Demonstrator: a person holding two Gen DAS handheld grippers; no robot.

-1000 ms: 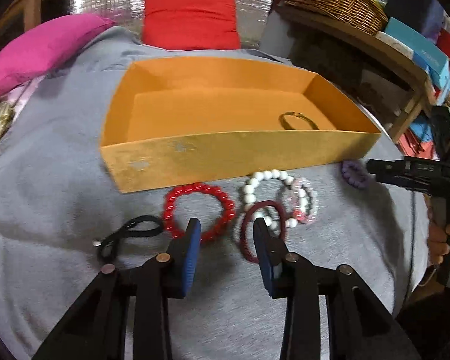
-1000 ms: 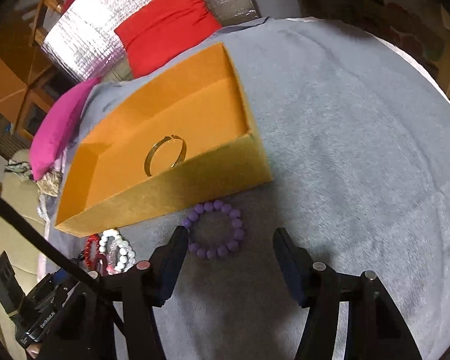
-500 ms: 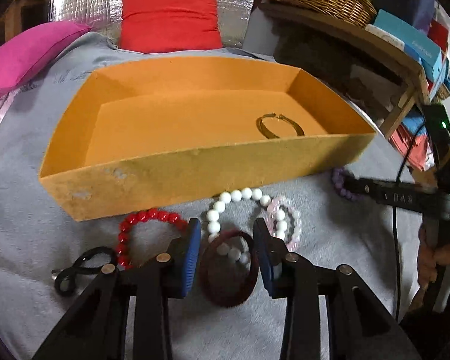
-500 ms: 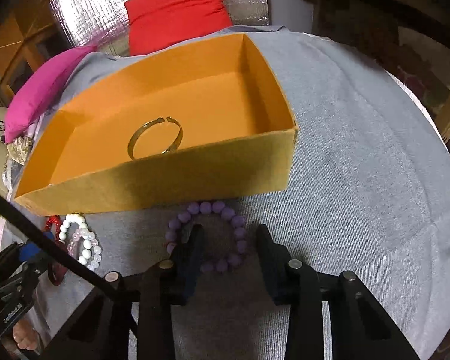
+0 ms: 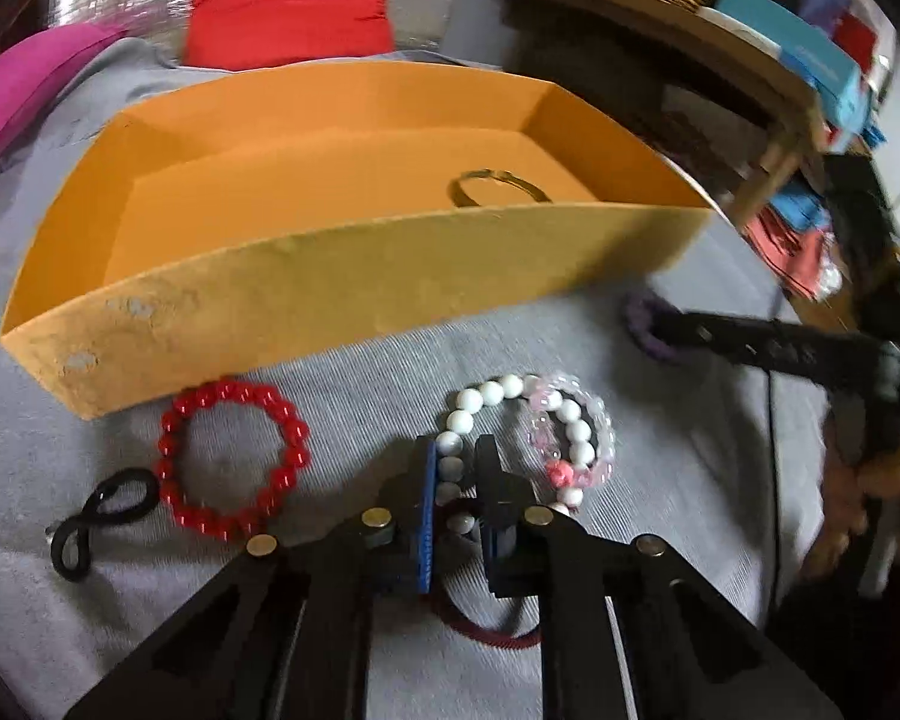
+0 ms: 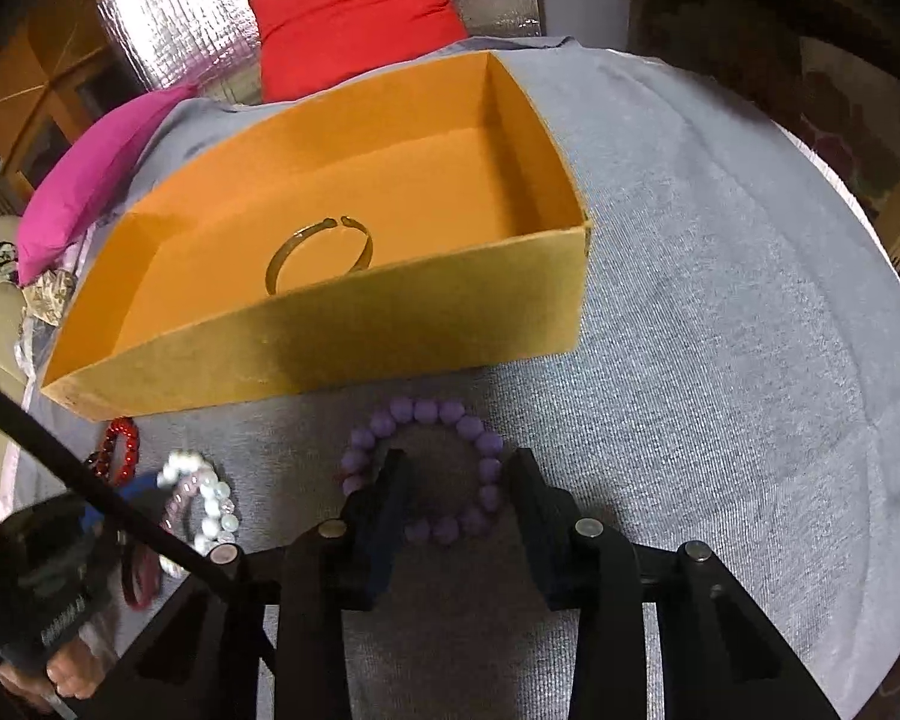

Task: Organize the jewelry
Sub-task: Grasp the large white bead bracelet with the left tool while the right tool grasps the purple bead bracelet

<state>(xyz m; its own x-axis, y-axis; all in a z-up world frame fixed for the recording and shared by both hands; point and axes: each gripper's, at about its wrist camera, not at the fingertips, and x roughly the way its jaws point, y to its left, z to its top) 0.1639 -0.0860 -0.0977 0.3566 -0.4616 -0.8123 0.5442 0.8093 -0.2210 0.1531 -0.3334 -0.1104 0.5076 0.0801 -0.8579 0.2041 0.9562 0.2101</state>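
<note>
An orange box (image 5: 330,294) sits on the grey cloth with a gold bangle (image 5: 498,186) inside. In front lie a red bead bracelet (image 5: 228,456), a white bead bracelet (image 5: 492,390), a pink clear bracelet (image 5: 576,432) and a black cord (image 5: 99,516). My left gripper (image 5: 455,468) has closed narrowly on the white beads and a dark red ring (image 5: 492,630) under it. My right gripper (image 6: 456,480) is open around a purple bead bracelet (image 6: 426,468), one finger inside the loop. The box (image 6: 330,330) and bangle (image 6: 318,252) also show there.
A red cushion (image 5: 288,0) and a pink cushion (image 5: 24,90) lie behind the box. A wooden shelf (image 5: 720,48) with a wicker basket stands at the back right. The grey cloth (image 6: 720,300) stretches to the right of the box.
My left gripper moved forward and closed from open onto the dark red ring and white beads. My right gripper pushed forward onto the purple bracelet, still open.
</note>
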